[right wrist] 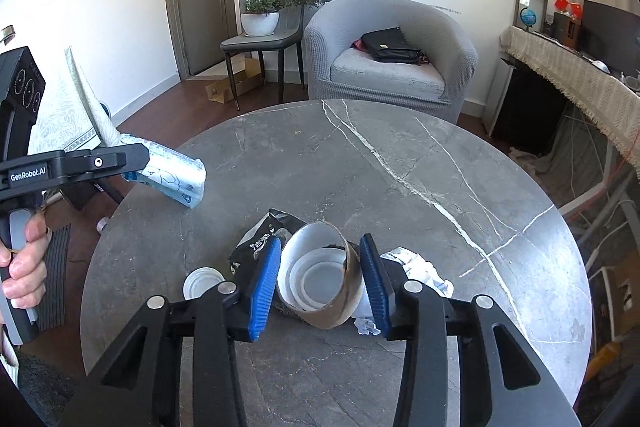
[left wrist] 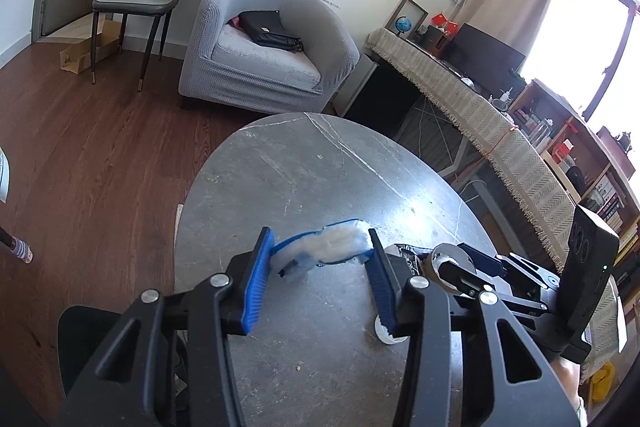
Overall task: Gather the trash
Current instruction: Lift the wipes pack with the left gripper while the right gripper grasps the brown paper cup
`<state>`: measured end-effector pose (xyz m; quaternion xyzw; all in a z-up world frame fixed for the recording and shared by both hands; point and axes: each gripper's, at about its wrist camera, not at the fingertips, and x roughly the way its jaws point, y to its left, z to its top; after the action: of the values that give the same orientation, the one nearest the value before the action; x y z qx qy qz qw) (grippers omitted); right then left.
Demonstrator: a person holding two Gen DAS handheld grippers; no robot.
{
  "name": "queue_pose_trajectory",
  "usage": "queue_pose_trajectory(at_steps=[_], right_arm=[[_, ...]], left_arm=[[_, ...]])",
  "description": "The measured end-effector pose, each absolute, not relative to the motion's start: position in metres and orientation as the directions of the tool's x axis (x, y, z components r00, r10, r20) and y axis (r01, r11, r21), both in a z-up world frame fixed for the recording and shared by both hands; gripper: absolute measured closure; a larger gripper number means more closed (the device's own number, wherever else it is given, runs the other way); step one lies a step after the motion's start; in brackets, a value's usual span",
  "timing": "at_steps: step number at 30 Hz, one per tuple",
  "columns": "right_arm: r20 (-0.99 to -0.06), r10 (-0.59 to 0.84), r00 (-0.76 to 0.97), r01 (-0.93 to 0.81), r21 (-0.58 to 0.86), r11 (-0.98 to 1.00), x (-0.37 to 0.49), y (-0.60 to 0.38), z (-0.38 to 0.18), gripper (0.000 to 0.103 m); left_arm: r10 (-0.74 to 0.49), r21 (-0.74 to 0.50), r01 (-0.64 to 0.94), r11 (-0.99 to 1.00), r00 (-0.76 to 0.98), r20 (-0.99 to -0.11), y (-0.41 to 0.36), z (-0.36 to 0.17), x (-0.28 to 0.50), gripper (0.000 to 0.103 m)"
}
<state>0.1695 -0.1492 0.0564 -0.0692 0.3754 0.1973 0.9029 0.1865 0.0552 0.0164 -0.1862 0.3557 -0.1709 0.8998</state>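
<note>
My left gripper is shut on a blue and white tissue pack and holds it above the round grey marble table. The pack also shows in the right wrist view, at the table's left edge. My right gripper is shut on a brown cardboard tape roll. Under and around the roll lie a black wrapper, a white lid and crumpled white paper.
A grey armchair with a black bag stands beyond the table. A chair with a potted plant is by the door. A cloth-covered desk with a monitor runs along the right.
</note>
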Motion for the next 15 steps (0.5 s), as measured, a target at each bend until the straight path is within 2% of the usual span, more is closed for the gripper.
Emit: queue_pose_trajectory(at_steps=[3,8,12,13,15], right_arm=[[-0.713,0.285,0.641,-0.405,0.001,0.914,0.171,-0.145,0.055,0.064],[-0.708,0.281,0.648,-0.401,-0.004,0.916,0.173,-0.143,0.057,0.082],[-0.725,0.266,0.635,-0.411,-0.025,0.911,0.173,-0.136,0.055,0.09],[-0.73,0.259,0.633,-0.413,-0.035,0.91,0.174,-0.134,0.053,0.095],[-0.735,0.248,0.631,-0.416,-0.051,0.908,0.174,-0.132,0.052,0.096]], left_arm=[[-0.436,-0.455,0.17,0.874,0.688,-0.58,0.06,0.016,0.186,0.056],[-0.436,-0.464,0.164,0.87,0.696,-0.571,0.07,0.019,0.184,0.056],[-0.433,-0.467,0.159,0.87,0.699,-0.569,0.077,0.02,0.183,0.056],[-0.432,-0.468,0.158,0.87,0.7,-0.568,0.077,0.02,0.182,0.056],[-0.432,-0.47,0.156,0.869,0.703,-0.565,0.08,0.021,0.181,0.056]])
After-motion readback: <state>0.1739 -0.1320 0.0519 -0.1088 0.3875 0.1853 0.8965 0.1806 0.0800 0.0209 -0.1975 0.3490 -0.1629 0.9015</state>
